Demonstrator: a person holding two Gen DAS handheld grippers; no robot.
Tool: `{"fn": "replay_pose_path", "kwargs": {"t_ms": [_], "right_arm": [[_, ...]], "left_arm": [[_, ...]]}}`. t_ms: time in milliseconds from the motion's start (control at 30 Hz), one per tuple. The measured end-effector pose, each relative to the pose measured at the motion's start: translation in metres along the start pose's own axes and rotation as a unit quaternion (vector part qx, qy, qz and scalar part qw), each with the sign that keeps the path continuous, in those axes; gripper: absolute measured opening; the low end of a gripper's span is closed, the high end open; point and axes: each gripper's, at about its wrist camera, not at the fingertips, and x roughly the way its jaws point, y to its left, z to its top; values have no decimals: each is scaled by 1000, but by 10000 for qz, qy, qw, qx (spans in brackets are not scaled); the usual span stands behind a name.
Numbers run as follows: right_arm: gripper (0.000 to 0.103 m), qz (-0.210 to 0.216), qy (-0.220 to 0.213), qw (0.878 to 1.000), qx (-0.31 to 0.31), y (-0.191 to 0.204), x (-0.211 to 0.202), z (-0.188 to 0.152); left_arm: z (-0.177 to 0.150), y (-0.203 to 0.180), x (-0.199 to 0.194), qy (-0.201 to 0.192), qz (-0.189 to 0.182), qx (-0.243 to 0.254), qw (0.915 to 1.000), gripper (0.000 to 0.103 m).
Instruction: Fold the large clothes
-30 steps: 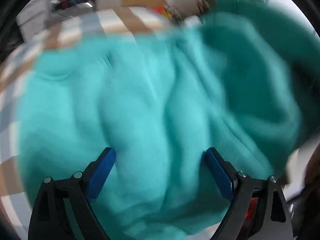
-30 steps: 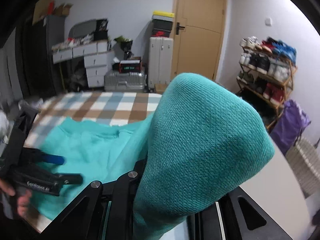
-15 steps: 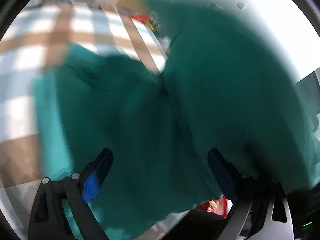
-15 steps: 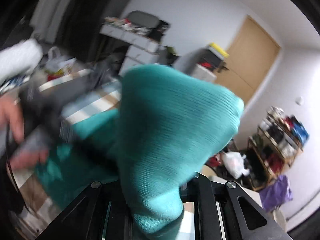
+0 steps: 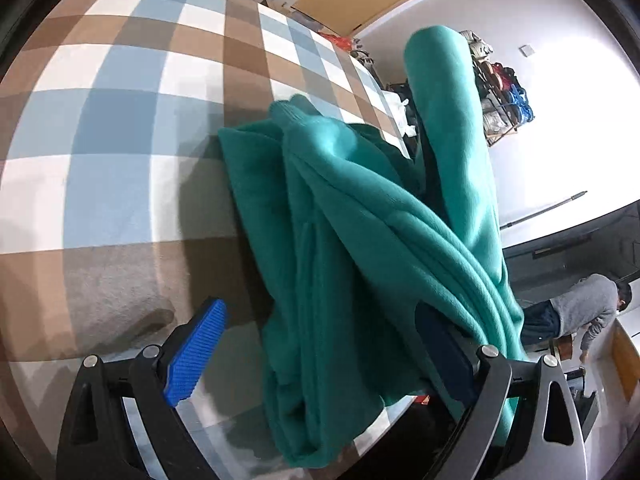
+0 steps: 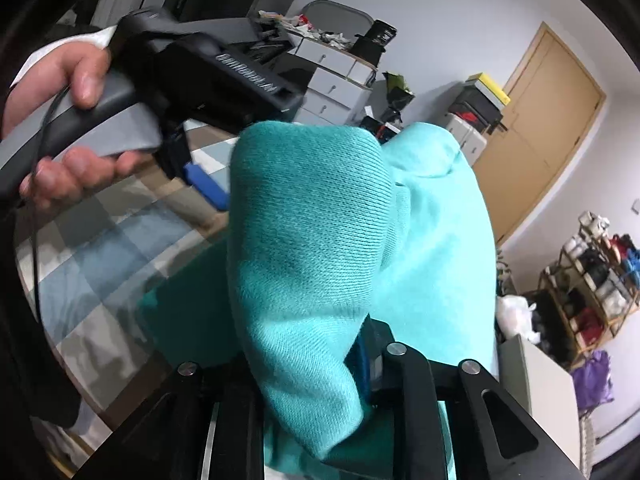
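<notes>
A large teal sweatshirt (image 5: 352, 240) lies bunched in long folds on the checkered table (image 5: 120, 128); part of it rises up toward the right. My left gripper (image 5: 320, 356) is open, its blue pads on either side of the cloth near the table's near edge; cloth drapes over the right finger. In the right wrist view my right gripper (image 6: 316, 360) is shut on a thick fold of the teal sweatshirt (image 6: 320, 240), which is lifted and hides the fingertips. The left gripper (image 6: 200, 80), held by a hand, appears just beyond it.
A shoe rack (image 6: 592, 280) stands at the right, a wooden door (image 6: 536, 128) behind. Drawers and clutter (image 6: 332, 64) line the back wall. A person in grey (image 5: 580, 316) bends over in the background. The table's edge (image 5: 392, 408) runs below the cloth.
The sweatshirt went from spread flat to gathered in a narrow bunch. My right gripper lifted its fold and swung toward the left gripper. The left wrist view rotated, and the left gripper stays open.
</notes>
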Motion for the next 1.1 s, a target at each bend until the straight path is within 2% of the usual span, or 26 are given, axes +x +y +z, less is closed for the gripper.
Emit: {"fn": "replay_pose_path", "kwargs": {"t_ms": [33,133,200,267,333,367,433,500,567,600,700,800,833,867,900,1000,1067,1100], "right_arm": [[26,30,38,10000,-1,2,0,-2],[27,204,94,9995,235,-1,-1,-9],[28,331,126,9984,432,0,2,-13],[28,402,168,9982,408,2,1,-17],[28,531,165,9976,422,3,-1,-16],[28,598,182,9971,437,2,-1,-17],[29,794,245,9951,544,-1,4,-15],[29,1008,312,9923,650,-5,9,-14],[29,1087,380,9917,578,-2,12,-15],[29,1094,423,9918,512,1,13,-16],[30,1138,429,9915,453,9,11,-16],[30,1253,421,9895,578,3,10,-16],[31,1345,408,9880,636,1,8,-17],[34,1404,382,9870,677,-1,6,-17],[41,1432,339,9867,689,-1,4,-18],[74,1900,201,9796,630,0,-9,-20],[77,2278,107,9705,783,-7,-21,-22],[77,2570,91,9609,1023,-16,-26,-25]], "left_arm": [[-13,1,-10,-27,27,17,10000,92],[-12,15,-24,-235,231,-28,9995,92],[-15,18,-43,-600,273,-238,9975,92],[-21,19,-78,-1175,114,-462,9919,92],[-21,-1,-101,-1531,-147,-265,9877,92],[-21,-17,-108,-1590,-201,9,9871,92],[-20,-57,-106,-1410,-272,683,9873,93],[-14,-109,-91,-1059,-259,1498,9827,93],[-2,-149,-65,-499,-301,1956,9789,93],[7,-159,-50,-254,-202,2050,9782,93],[35,-163,3,507,376,1875,9802,93],[49,-127,40,1075,856,1379,9809,91],[50,-116,45,1100,1048,1194,9812,88],[50,-112,43,1107,1034,1090,9824,82],[49,-109,41,1077,911,1035,9846,83],[42,-109,29,1054,882,1098,9844,82],[41,-108,29,1054,855,1113,9845,81],[39,-108,26,1033,817,1087,9853,81]]}}
